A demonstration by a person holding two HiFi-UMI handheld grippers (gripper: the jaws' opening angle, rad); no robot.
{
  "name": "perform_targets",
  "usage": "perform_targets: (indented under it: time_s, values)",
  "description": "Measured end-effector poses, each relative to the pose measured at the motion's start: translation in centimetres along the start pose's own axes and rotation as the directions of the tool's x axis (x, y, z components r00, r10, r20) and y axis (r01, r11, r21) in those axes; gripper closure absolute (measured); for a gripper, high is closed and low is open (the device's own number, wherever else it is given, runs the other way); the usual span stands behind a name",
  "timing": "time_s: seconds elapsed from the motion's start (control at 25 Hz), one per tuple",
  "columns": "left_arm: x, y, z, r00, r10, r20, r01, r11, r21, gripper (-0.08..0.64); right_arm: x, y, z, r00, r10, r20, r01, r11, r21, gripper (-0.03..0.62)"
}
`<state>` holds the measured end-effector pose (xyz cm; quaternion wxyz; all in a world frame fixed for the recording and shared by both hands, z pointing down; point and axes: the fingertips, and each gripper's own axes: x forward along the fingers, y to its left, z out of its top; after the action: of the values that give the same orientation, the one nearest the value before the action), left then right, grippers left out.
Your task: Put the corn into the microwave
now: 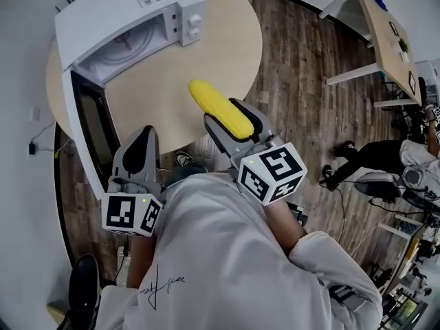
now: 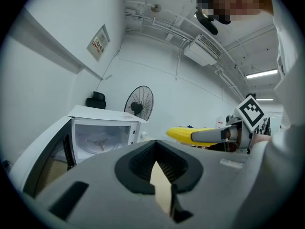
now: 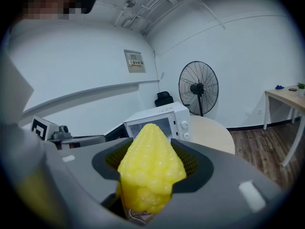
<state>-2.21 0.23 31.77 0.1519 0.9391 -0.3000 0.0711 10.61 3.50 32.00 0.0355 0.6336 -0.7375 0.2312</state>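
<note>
I see the round surface (image 1: pixel 227 47) carrying the white microwave (image 1: pixel 110 12) at its far left. Its door (image 1: pixel 93 129) hangs wide open, reaching out past the surface's edge towards me. The lit cavity faces me, and in it I can see only the turntable hub (image 2: pixel 97 142). Bare surface lies between the opening and the near edge.

My left gripper (image 1: pixel 141 143) hovers beside the door's free end. Its fingers are all but closed, with only a sliver between them, and have hold of nothing.

My right gripper (image 1: pixel 232 121) has its fingers clamped on the corn (image 1: pixel 213 102). The cob sits over the surface's near edge, in the air. Its long axis runs along the fingers, and its tapered tip points forward towards the microwave.
</note>
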Motion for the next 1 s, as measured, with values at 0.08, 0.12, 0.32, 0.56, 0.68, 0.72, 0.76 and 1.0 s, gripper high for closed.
perform_targets:
  time_s: [0.08, 0.12, 0.32, 0.56, 0.68, 0.72, 0.76, 1.0]
  values:
    - [-0.1, 0.5, 0.2, 1.000, 0.008, 0.008, -0.008, 1.000, 0.001, 0.571, 0.7, 0.3, 0.2, 1.000, 0.012, -0.001, -0.012, 1.000, -0.005, 0.330]
    - [-0.2, 0.8, 0.3, 1.000, 0.013, 0.013, -0.013, 1.000, 0.000, 0.571, 1.0, 0.5, 0.3, 1.000, 0.019, -0.003, -0.019, 1.000, -0.008, 0.330]
    - [-0.8, 1.7, 1.0, 0.998, 0.036, 0.045, -0.036, 0.999, -0.010, 0.571, 2.4, 1.8, 1.1, 0.998, 0.058, -0.013, -0.058, 0.997, -0.043, 0.330]
    - [-1.5, 2.4, 1.5, 0.995, 0.066, 0.078, -0.064, 0.997, -0.031, 0.571, 3.5, 3.3, 2.0, 0.995, 0.101, -0.019, -0.102, 0.991, -0.086, 0.330]
    - [-2.0, 2.7, 1.1, 0.994, 0.081, 0.079, -0.078, 0.996, -0.040, 0.571, 3.8, 3.6, 1.9, 0.993, 0.113, -0.031, -0.116, 0.988, -0.098, 0.330]
    - [-2.3, 2.8, 1.0, 0.993, 0.088, 0.080, -0.085, 0.995, -0.047, 0.571, 3.9, 3.8, 1.8, 0.993, 0.117, -0.034, -0.119, 0.988, -0.100, 0.330]
    - [-2.5, 3.1, 1.0, 0.992, 0.098, 0.084, -0.093, 0.994, -0.058, 0.571, 4.1, 3.9, 1.7, 0.992, 0.120, -0.038, -0.123, 0.987, -0.103, 0.330]
    - [-3.9, 4.2, 1.0, 0.982, 0.151, 0.111, -0.140, 0.985, -0.103, 0.571, 5.3, 5.3, 1.6, 0.985, 0.162, -0.057, -0.168, 0.976, -0.135, 0.330]
